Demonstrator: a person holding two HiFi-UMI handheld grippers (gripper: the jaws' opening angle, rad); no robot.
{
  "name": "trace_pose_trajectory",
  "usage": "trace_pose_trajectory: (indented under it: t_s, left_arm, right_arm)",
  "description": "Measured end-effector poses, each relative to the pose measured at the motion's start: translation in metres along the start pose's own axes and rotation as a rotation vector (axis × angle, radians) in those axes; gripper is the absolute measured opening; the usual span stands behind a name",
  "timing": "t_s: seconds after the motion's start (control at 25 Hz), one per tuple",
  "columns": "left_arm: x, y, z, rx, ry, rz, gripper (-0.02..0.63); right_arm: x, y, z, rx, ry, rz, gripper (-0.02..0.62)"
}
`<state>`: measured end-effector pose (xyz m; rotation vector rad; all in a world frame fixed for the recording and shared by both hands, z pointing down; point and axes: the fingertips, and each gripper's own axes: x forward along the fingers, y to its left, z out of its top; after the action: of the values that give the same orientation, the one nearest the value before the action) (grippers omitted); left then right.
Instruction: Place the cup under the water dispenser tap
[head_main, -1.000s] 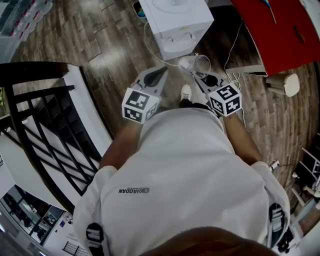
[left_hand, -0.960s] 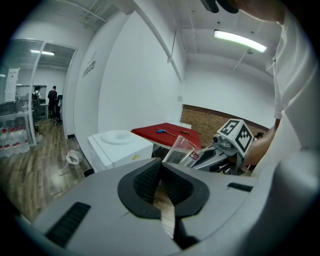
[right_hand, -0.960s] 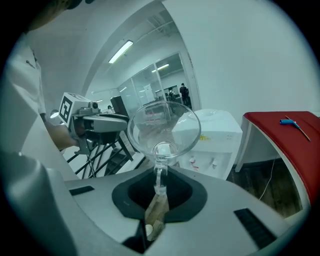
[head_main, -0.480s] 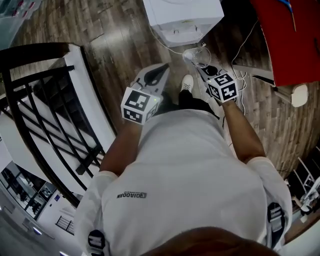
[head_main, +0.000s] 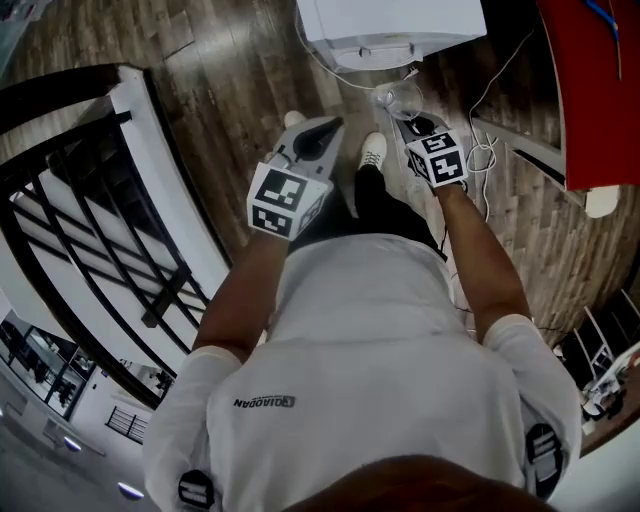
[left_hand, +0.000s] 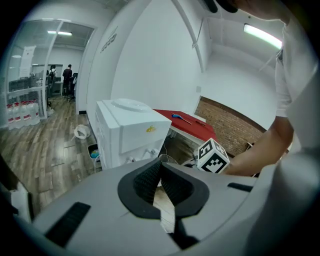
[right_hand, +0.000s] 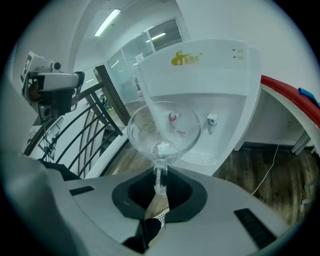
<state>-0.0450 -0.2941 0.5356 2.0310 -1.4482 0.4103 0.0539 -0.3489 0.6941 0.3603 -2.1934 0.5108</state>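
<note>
The cup (right_hand: 164, 131), a clear glass one with a side handle (right_hand: 160, 175), is held in the air by the right gripper (right_hand: 159, 186). Its fingers (right_hand: 135, 193) are narrowed onto the handle, and the bowl stands out beyond their tips. In the right gripper view the cup's open mouth shows as a wide oval in front of the white water dispenser (right_hand: 210, 75). The red tap (right_hand: 173, 117) is seen through the glass. The second tap (right_hand: 212, 119) is just to the right of the cup, and the round drip grille (right_hand: 202, 158) lies below them. In the head view the cup (head_main: 398, 98) sits just in front of the dispenser's front edge (head_main: 390, 45), above the wooden floor (head_main: 230, 90), not yet in under the taps.

The left gripper (left_hand: 161, 165) holds nothing. Its fingers (left_hand: 145, 181) meet at the tips, with only floor showing in the gap behind them. It points toward the dispenser from the person's left, and the right gripper's marker cube (left_hand: 213, 156) is visible past it.

A white cable (head_main: 485, 150) trails over the floor by the dispenser. A red counter (head_main: 600, 90) stands to the right and a black railing (head_main: 80, 230) to the left. One of the person's shoes (head_main: 373, 152) shows between the two grippers.
</note>
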Motion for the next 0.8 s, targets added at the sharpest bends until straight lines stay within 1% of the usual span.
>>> trace_pose_trajectory:
  t_s: [0.08, 0.24, 0.48, 0.8]
  left_arm:
    - [0.008, 0.011, -0.007, 0.0, 0.013, -0.006, -0.005]
    - [0.019, 0.029, -0.023, -0.031, 0.024, -0.004, -0.005]
    - [0.04, 0.041, -0.045, -0.047, 0.034, -0.023, -0.005]
    - [0.069, 0.063, -0.068, -0.062, 0.052, -0.027, -0.005]
  right_arm:
    - [0.017, -0.004, -0.003, 0.011, 0.011, -0.026, 0.04]
    - [0.049, -0.008, -0.011, 0.027, 0.043, -0.049, 0.04]
    - [0.086, -0.023, -0.02, 0.006, 0.095, -0.089, 0.04]
    - [0.127, -0.038, -0.017, -0.046, 0.126, -0.116, 0.04]
